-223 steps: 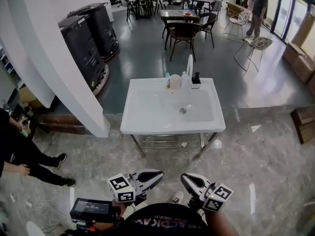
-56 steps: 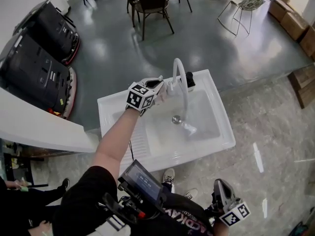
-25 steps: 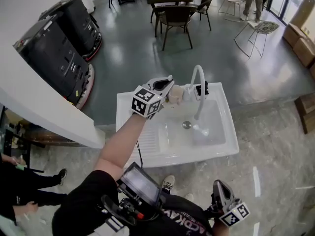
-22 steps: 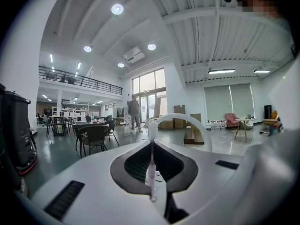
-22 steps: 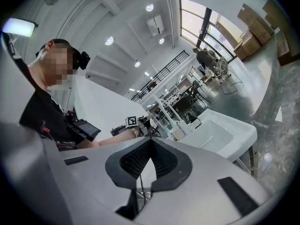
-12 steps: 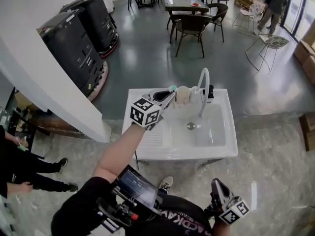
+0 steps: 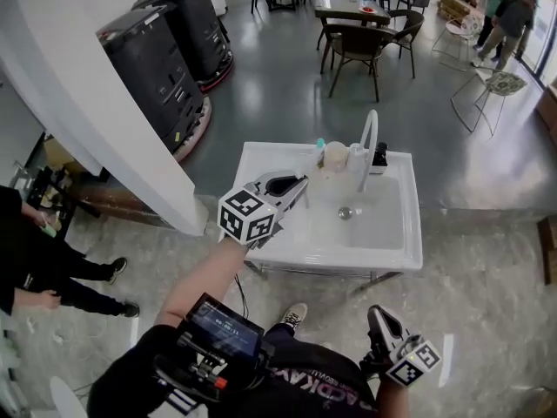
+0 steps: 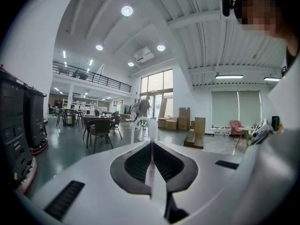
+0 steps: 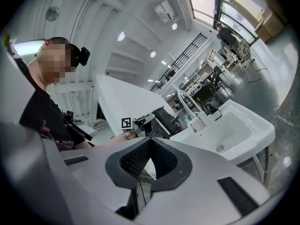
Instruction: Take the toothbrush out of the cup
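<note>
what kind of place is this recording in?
Likely a big open café-style hall used as a test space, not a bathroom: a freestanding white sink on metal legs, café tables and chairs behind it, and tall black machines off to one side.

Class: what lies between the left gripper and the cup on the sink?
Nothing but a bare stretch of the white sink separates the left gripper from the cup; the head view shows it.

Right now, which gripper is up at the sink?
The left gripper, raised at the sink's left side; the right gripper hangs low, well short of it.
</note>
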`<state>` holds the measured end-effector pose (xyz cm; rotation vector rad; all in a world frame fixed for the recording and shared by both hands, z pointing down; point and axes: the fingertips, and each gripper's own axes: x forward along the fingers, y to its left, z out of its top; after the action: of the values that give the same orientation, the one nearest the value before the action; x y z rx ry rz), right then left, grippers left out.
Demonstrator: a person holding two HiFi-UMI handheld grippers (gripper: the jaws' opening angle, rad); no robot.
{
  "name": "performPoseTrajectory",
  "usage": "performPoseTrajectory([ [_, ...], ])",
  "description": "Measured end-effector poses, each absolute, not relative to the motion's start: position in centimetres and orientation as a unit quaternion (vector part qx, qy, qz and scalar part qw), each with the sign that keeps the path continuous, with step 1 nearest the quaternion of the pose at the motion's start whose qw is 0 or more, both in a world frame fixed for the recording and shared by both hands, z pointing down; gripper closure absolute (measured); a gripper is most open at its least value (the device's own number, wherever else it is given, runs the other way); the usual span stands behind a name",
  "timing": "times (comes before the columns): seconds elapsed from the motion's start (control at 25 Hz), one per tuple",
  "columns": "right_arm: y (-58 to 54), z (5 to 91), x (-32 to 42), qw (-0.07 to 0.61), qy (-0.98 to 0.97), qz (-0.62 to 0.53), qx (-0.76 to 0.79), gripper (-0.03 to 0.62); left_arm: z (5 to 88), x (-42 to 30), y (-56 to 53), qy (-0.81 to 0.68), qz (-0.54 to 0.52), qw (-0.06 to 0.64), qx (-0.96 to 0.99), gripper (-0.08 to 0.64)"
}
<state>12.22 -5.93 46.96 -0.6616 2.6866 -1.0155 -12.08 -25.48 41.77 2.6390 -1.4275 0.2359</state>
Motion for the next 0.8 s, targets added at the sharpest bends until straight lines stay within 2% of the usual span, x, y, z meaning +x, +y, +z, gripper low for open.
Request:
performPoseTrajectory([
  [0.8,-1.0,46.9,13.4,0.05,0.929,-0.351,-0.102,0.583,43.6,-7.4,-8.4,-0.521,0.056,0.107,0.845,0.54],
])
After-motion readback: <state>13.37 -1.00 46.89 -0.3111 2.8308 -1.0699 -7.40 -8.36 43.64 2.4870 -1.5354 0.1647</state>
